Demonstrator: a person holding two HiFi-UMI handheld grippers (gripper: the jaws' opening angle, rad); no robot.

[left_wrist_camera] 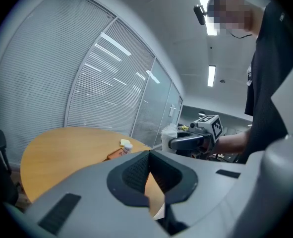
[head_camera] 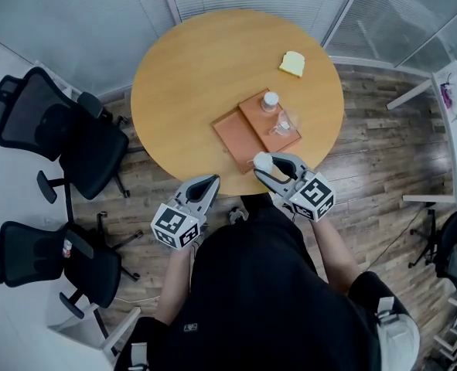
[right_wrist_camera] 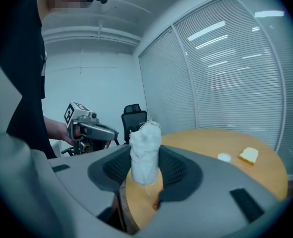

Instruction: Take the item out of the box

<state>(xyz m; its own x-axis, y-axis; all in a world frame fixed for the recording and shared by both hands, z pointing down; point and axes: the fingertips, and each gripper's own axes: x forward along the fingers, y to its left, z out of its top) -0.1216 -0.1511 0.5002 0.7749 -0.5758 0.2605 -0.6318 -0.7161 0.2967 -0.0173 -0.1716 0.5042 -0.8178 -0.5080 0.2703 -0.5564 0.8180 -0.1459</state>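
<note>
Right gripper point(right_wrist_camera: 145, 165) clamps white wrapped cylindrical bundle point(right_wrist_camera: 145, 140) over round wooden table point(right_wrist_camera: 210, 143); left gripper point(left_wrist_camera: 148, 156) jaw tips together, empty.

no legible text or numbers; only square coded markers point(head_camera: 174, 226) on left tool point(head_camera: 207, 182), right tool point(head_camera: 264, 168).

Black short-sleeved shirt point(head_camera: 267, 284); grey hand-held grippers point(head_camera: 210, 180) point(head_camera: 264, 164), black-white marker cubes point(head_camera: 174, 226).

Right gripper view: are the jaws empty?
No, a white bundle stands upright, clamped between the jaws of the right gripper.
</note>
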